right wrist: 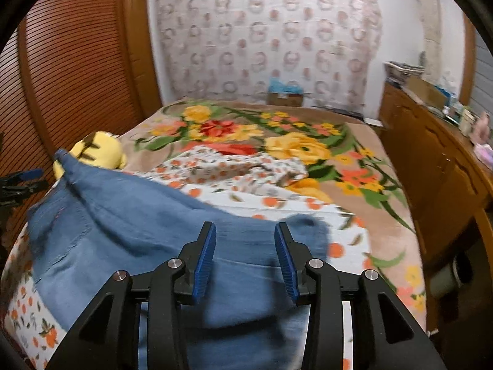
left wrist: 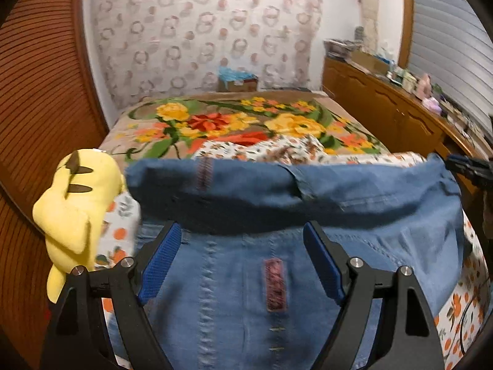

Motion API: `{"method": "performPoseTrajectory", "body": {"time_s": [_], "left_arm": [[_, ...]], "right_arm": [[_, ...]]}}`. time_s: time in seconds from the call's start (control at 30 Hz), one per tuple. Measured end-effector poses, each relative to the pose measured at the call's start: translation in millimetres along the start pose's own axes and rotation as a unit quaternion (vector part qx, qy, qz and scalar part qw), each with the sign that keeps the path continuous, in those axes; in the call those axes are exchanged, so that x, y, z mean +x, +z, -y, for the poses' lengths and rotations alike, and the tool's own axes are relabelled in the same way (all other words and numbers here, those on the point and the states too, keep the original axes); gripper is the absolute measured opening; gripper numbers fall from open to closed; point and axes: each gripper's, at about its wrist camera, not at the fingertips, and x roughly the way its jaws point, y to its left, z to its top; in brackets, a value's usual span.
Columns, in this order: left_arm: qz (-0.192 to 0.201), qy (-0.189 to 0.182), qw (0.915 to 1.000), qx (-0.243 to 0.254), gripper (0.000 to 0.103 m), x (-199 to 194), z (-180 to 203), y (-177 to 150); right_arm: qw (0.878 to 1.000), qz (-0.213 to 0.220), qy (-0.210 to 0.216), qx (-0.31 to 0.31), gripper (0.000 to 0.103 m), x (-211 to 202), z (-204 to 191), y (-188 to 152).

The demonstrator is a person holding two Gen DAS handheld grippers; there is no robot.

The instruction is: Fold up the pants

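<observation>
Blue-padded fingers [left wrist: 160,262] fill the bottom of the left wrist view, and the left gripper [left wrist: 246,231] stands wide open over the pants [left wrist: 234,293], nothing pinched between its pads. Denim lies right beneath it: a folded-over edge runs across the frame just beyond the fingertips, with a reddish stitched patch on the flat layer below (a similar patch shows on the folded layer further up). Over on the left side of this view, a yellow plush toy [left wrist: 74,203] sits just beside the jeans, touching or nearly touching the fold's end; too blurred to say which.

Now the right wrist view: the right gripper [right wrist: 245,231] is parted about halfway, pads clear of the cloth, holding nothing. The pants [right wrist: 129,225] spread beneath and to the left of it, one corner peaked up close to the plush toy [right wrist: 98,149]. At the far left edge of this picture the other gripper's dark fingers poke in, just beside that raised corner.

Under the denim lies an orange-fruit print sheet [right wrist: 308,206], rumpled further back, and under that a big floral blanket [right wrist: 295,148] covering the bed. A wooden sideboard [right wrist: 431,160] runs along the right, cluttered on top, and a slatted wooden door [right wrist: 71,61] stands on the left. A cardboard box [right wrist: 285,98] sits against the patterned wall behind the bed.
</observation>
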Motion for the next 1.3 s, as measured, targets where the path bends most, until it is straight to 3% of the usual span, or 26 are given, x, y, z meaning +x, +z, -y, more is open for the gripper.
{"method": "performPoseTrajectory", "body": {"time_s": [0.33, 0.6, 0.87, 1.0, 1.07, 1.13, 1.2, 1.3], "left_arm": [[-0.021, 0.000, 0.9998, 0.006, 0.082, 1.0, 4.6, -20.3], [-0.025, 0.009, 0.9996, -0.002, 0.082, -7.9, -14.0, -33.0], [-0.024, 0.013, 0.9996, -0.004, 0.082, -15.0, -24.5, -42.3], [-0.025, 0.010, 0.9996, -0.007, 0.082, -14.5, -27.7, -45.1], [-0.026, 0.010, 0.9996, -0.006, 0.082, -14.3, -27.7, -47.4], [-0.027, 0.009, 0.9996, -0.005, 0.082, -14.2, -27.6, -49.0], [-0.027, 0.009, 0.9996, -0.005, 0.082, -15.1, -27.7, -49.9], [-0.026, 0.010, 0.9996, -0.007, 0.082, -15.2, -28.7, -50.8]], "right_arm": [[0.994, -0.035, 0.072, -0.072, 0.042, 48.5, -40.6, 30.7], [0.977, -0.074, 0.129, -0.152, 0.042, 84.8, -84.7, 63.0], [0.968, -0.107, 0.132, -0.184, 0.042, 124.8, -95.2, 82.0], [0.962, -0.123, 0.114, -0.216, 0.042, 132.6, -98.7, 80.9], [0.960, -0.125, 0.108, -0.226, 0.037, 136.1, -98.0, 81.2], [0.956, -0.130, 0.105, -0.240, 0.013, 140.9, -102.1, 82.4], [0.952, -0.129, 0.098, -0.259, 0.005, 144.6, -106.8, 82.4], [0.956, -0.114, 0.083, -0.258, 0.004, 150.1, -109.4, 94.3]]}}
